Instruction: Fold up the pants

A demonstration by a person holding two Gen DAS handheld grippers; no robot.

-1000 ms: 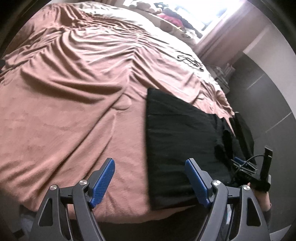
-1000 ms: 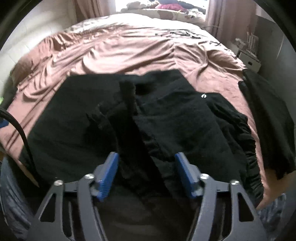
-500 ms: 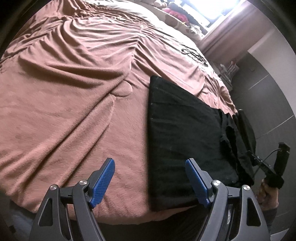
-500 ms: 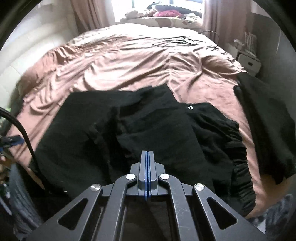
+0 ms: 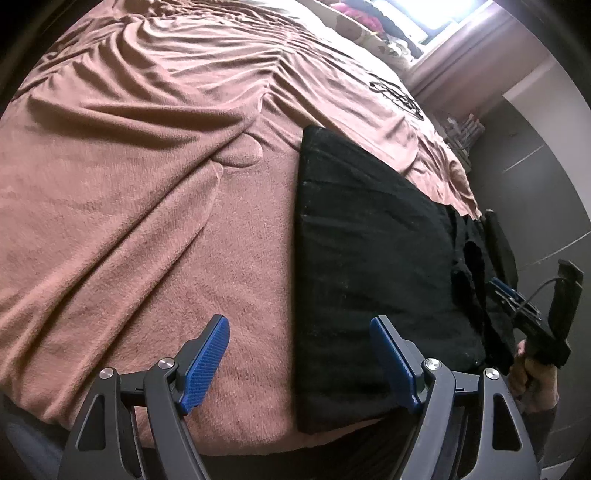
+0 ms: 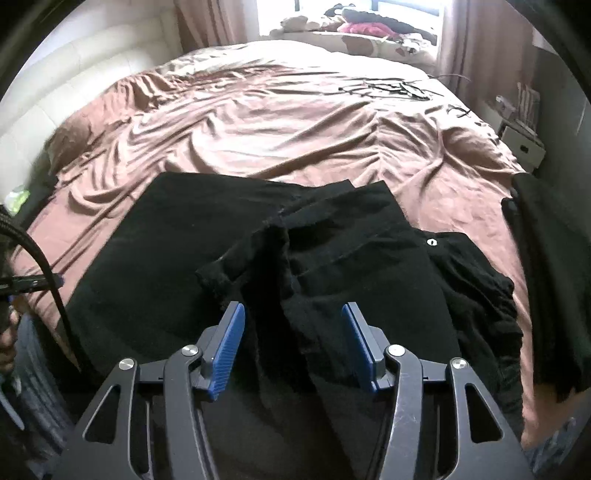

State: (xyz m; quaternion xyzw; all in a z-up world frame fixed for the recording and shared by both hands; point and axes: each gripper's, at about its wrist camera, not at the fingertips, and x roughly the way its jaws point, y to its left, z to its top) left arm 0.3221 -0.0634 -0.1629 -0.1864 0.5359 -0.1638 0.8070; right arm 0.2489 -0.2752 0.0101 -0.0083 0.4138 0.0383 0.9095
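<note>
Black pants [image 6: 177,251] lie on the brown bedspread [image 6: 258,122], flat on the left and bunched into folds [image 6: 332,266] in the middle and right. My right gripper [image 6: 293,332] hovers over the bunched part near the bed's front edge. Its jaws are opening, with cloth below the gap and no pad pressing on it. In the left wrist view the pants [image 5: 369,258] show a straight left edge. My left gripper [image 5: 301,350] hangs open over that edge near the front corner, one finger above the bedspread [image 5: 147,184] and one above the pants. The right gripper [image 5: 517,299] shows at far right in a hand [image 5: 532,373].
A second black garment [image 6: 546,277] drapes over the bed's right side. A white padded headboard [image 6: 74,85] stands at left, a small box-like stand [image 6: 524,144] at right, and clutter [image 6: 369,26] by the window. A black cable [image 6: 48,280] crosses the left edge.
My right gripper closed half a second ago and now stands apart again, and its view has drawn back from the pants. My left gripper has sunk closer to the pants' left edge.
</note>
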